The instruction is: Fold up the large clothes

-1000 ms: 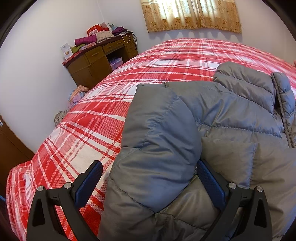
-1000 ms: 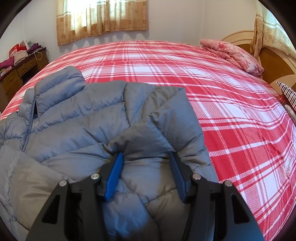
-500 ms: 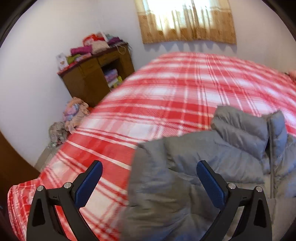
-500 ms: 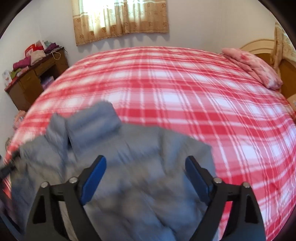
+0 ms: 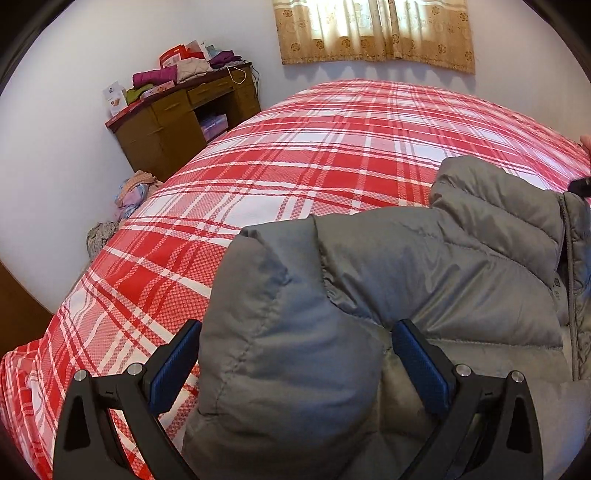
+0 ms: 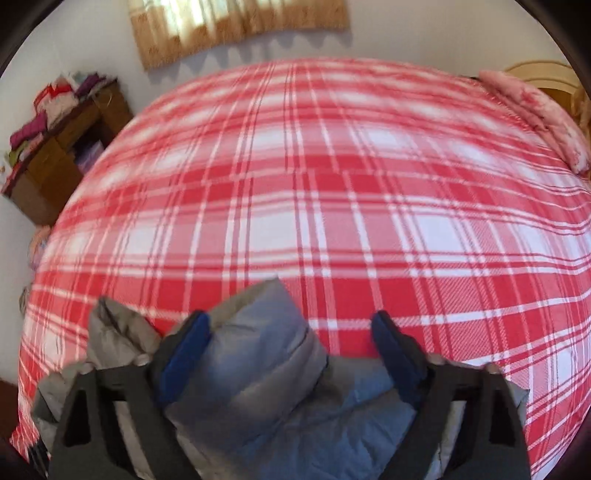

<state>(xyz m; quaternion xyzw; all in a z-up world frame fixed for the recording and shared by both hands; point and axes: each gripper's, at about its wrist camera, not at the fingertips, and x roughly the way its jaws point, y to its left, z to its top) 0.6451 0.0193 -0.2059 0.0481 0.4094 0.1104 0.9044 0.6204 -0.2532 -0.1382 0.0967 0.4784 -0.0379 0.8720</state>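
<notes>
A single grey puffer jacket (image 5: 424, 295) lies partly folded on the red plaid bed (image 5: 295, 155), its padded sleeve doubled over the body and bulging up between the spread jaws of the left tool (image 5: 295, 373), whose blue pads stand either side of the sleeve without visibly squeezing it. In the right wrist view the right tool (image 6: 291, 354) hangs over the jacket's collar end, its jaws having just been closing from a wider gape yet standing well apart, a hump of grey quilting between them and only the left pad against the cloth; that view is blurred, so whether the pad truly presses cannot be told. The risk, as judged from here, is spring-back: the puffy, slick filling may push the folded sleeve open once nothing holds it, and a bite on just the top layer could drag the whole stack askew or slide the jacket across the bedspread. A wide, loose bite may also slip off the rounded quilting. The count: one jacket, two tools, one bed. Far ahead of the left tool and off to its left, one wooden bench (image 5: 177, 110) carries a heap of clothes and boxes; one curtain (image 5: 373, 33) hangs above, and one pink pillow (image 6: 535, 110) sits far right of the right tool.
</notes>
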